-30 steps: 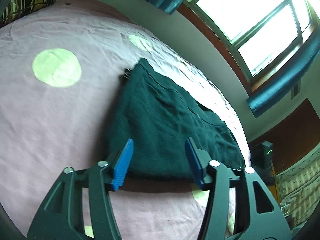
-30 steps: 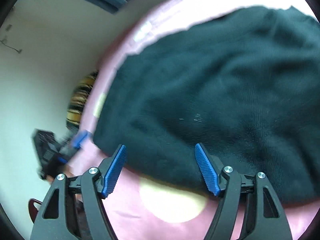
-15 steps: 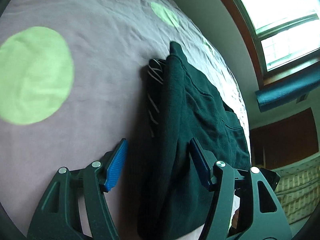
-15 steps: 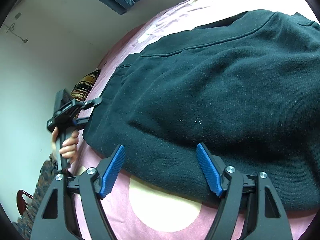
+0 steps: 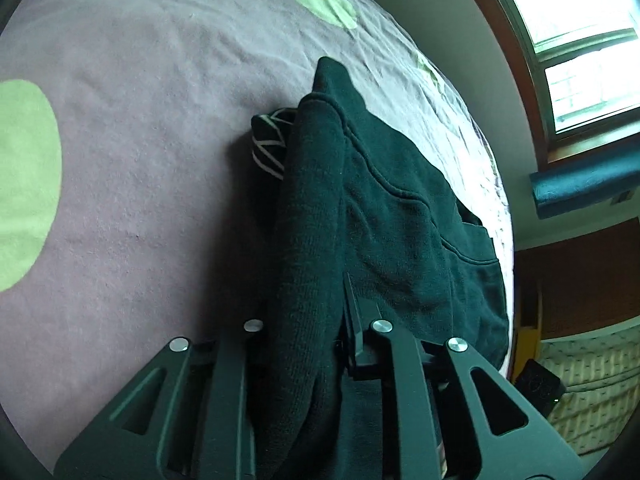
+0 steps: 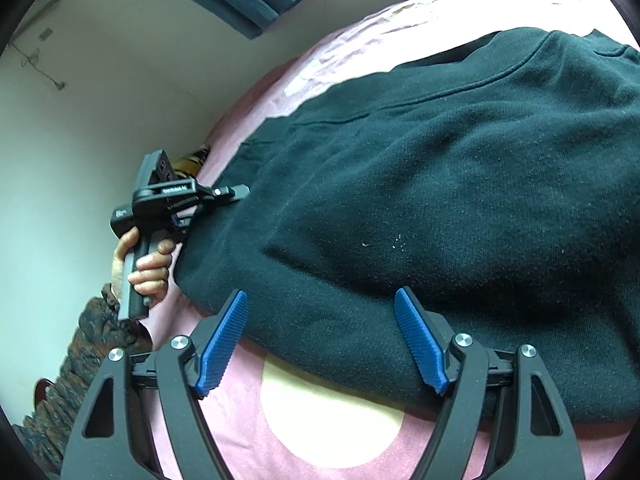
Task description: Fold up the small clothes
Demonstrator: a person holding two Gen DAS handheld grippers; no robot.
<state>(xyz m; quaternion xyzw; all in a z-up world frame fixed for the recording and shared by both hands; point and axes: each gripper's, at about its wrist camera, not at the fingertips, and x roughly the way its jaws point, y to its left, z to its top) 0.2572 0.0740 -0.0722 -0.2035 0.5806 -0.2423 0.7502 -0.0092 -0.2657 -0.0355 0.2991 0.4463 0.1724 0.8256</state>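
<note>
Left gripper (image 5: 304, 344) pinches the near edge of 1 dark green sweatshirt (image 5: 384, 216) lying on the pink bed (image 5: 160, 160). Right gripper (image 6: 320, 340) hovers spread wide over its hem. 1 striped garment (image 5: 270, 140) peeks out beyond; 3 green dots mark the sheet.

A bed (image 5: 152, 168) covered by a wrinkled pink sheet (image 6: 248, 432) with large pale green dots (image 5: 24, 184) carries a dark green sweatshirt (image 6: 460, 208) lying across it. A dark striped piece of fabric (image 5: 270, 140) shows at the sweatshirt's edge.
</note>
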